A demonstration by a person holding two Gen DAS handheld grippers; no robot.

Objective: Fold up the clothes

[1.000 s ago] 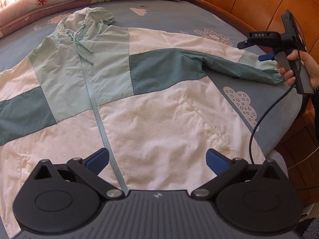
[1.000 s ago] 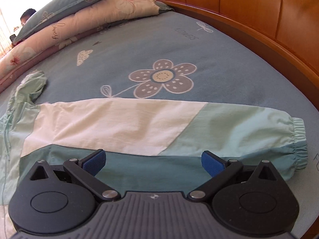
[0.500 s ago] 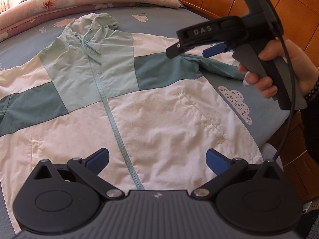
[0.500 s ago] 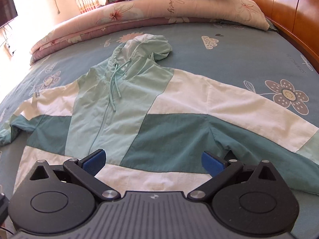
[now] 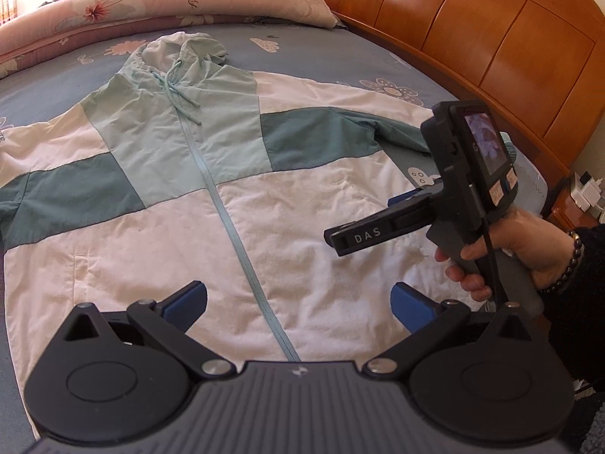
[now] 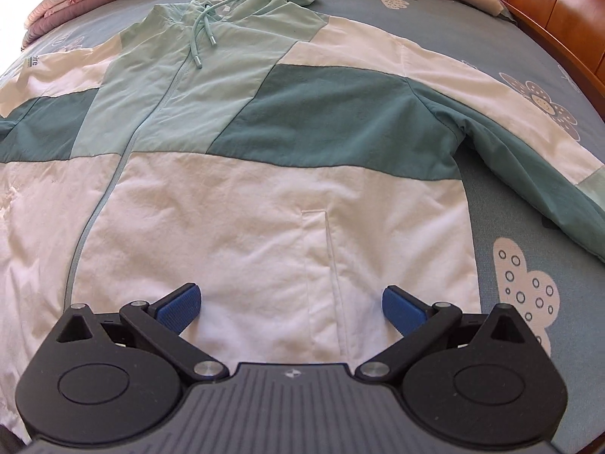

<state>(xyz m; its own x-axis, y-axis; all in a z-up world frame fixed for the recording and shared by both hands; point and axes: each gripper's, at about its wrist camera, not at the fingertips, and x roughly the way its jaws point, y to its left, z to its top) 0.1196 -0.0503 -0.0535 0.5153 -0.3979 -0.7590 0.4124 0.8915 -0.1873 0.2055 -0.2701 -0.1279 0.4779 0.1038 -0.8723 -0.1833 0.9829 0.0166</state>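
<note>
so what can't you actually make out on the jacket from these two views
- Jacket hem: both views, hidden behind the open left gripper and open right gripper.
- Left sleeve cuff: both views, cut off by the frame edge.
- Right sleeve cuff: left wrist view, behind the right gripper.
- Sleeve logo: too small to read.

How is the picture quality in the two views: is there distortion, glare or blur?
Left wrist view: strong fisheye bending of the headboard, blown-out light at the top left corner, jacket sharp, left gripper open. Right wrist view: the jacket bulges with the fisheye, bright glare on its white panels, no evident motion blur, right gripper open.
</note>
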